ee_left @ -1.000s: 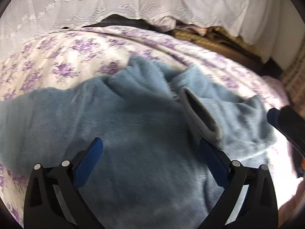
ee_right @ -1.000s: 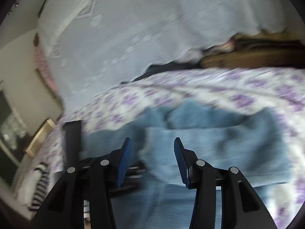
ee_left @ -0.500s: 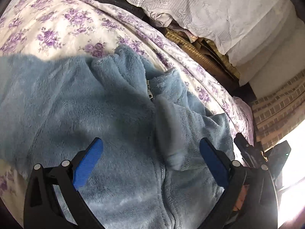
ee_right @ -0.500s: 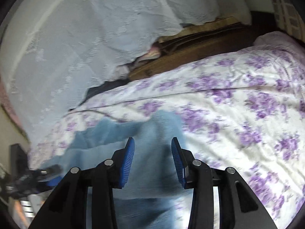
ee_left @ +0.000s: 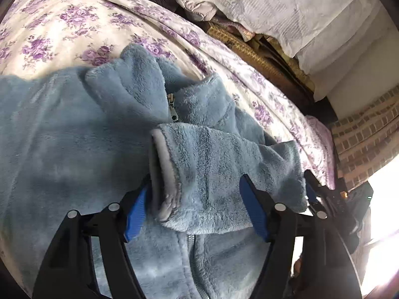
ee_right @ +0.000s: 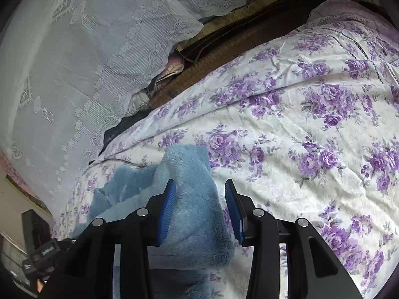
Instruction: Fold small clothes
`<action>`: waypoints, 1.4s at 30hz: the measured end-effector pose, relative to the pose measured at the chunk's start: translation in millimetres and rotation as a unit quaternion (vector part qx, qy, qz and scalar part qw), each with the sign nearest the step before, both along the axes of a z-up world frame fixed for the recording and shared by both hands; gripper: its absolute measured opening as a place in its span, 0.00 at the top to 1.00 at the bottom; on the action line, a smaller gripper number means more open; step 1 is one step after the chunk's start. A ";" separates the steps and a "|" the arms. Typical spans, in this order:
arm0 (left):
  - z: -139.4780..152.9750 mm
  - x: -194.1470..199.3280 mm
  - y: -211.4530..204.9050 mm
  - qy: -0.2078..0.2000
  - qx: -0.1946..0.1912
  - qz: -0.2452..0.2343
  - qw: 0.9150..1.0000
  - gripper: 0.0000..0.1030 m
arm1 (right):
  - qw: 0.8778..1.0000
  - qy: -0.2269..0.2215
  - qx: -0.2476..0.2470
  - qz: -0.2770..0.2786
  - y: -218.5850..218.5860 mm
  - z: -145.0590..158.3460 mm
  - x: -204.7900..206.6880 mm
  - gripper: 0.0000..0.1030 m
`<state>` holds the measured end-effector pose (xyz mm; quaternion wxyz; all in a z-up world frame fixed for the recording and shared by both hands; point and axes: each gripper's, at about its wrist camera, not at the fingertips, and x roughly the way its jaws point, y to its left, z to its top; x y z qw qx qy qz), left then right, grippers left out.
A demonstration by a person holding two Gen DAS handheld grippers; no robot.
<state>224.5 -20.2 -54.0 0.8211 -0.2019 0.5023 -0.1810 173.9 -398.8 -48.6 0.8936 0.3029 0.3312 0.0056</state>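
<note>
- Purple-flowered bedspread (ee_right: pixel 311 149) covers the bed, and a white lace cloth (ee_right: pixel 87 62) hangs behind it, beyond the far edge of the spread.
- On that bedspread lies 1 blue fleece jacket (ee_left: pixel 62 154), front up, its zipper pull (ee_left: pixel 173 115) near the collar.
- 1 sleeve (ee_left: pixel 219 164) is laid across the jacket's chest, its grey-trimmed cuff (ee_left: pixel 162 174) close to the zip line.
- My left tongs (ee_left: pixel 197 214) are spread wide, 1 pad on each side of the sleeve near the cuff; I judge they grip nothing.
- My right tongs (ee_right: pixel 200 209) are partly spread with a fold of the jacket between the pads; whether the pads press it I cannot tell.
- I take the step in hand to be settling this sleeve flat on the chest.
- To do it well I would keep the left tongs low, press the cuff square to the zip, and smooth outward toward the shoulder so no ridge stays under the next fold.
- The right tongs should draw the far side taut, gently, because fleece bunches and slides on the spread.
- Count: 1 jacket, 1 sleeve showing, 1 cuff, 1 zipper pull, 2 tongs, 1 bedspread, 1 lace cloth.
</note>
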 end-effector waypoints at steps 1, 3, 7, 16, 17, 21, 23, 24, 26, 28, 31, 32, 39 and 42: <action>-2.3 0.5 -2.5 0.001 0.002 -0.003 1.000 0.42 | 1.000 -0.002 0.004 0.000 -1.1 1.0 -0.5 0.60; -6.1 -0.1 -4.3 0.001 -0.005 -0.012 1.000 0.71 | 1.000 -0.007 0.008 0.002 -1.8 4.6 -1.0 0.60; -0.4 -4.3 1.3 -0.030 0.019 -0.004 0.999 0.91 | 1.000 -0.015 0.006 0.004 -1.5 11.8 -1.5 0.60; 5.7 -13.8 21.1 -0.060 0.097 0.028 0.993 0.91 | 0.997 -0.020 -0.053 0.045 26.8 22.8 12.6 0.64; 2.1 -12.9 21.7 -0.057 0.105 0.031 0.992 0.89 | 0.995 0.009 -0.081 0.057 35.1 15.9 21.9 0.66; -15.2 -9.8 27.4 -0.038 0.110 0.036 0.992 0.83 | 0.989 0.101 -0.094 0.055 32.8 -27.0 46.4 0.73; -11.7 -12.8 29.4 -0.046 0.108 0.040 0.992 0.83 | 0.990 0.102 -0.081 0.053 28.4 -17.7 43.7 0.74; -9.0 -15.4 30.0 -0.053 0.108 0.042 0.992 0.82 | 0.991 0.085 -0.093 0.044 29.2 -5.6 36.1 0.74; 0.8 -23.1 32.3 -0.073 0.111 0.050 0.990 0.78 | 0.989 0.060 -0.130 0.043 38.4 12.8 23.0 0.73; 9.3 -30.6 36.2 -0.089 0.108 0.053 0.989 0.69 | 0.987 0.046 -0.138 0.072 52.8 24.3 8.8 0.73; 5.8 -31.9 30.4 -0.078 0.153 0.050 0.984 0.43 | 0.973 0.082 -0.185 0.107 80.2 12.1 4.0 0.73; -2.3 -29.0 26.5 -0.062 0.170 0.042 0.983 0.41 | 0.967 0.101 -0.204 0.117 88.2 -0.5 5.1 0.74; 32.7 -47.1 22.8 -0.124 0.174 0.058 0.975 0.41 | 0.963 0.068 -0.231 0.118 101.4 16.1 -4.3 0.72; 48.6 -49.8 9.6 -0.155 0.160 0.037 0.974 0.23 | 0.970 0.038 -0.208 0.121 108.0 39.1 7.0 0.67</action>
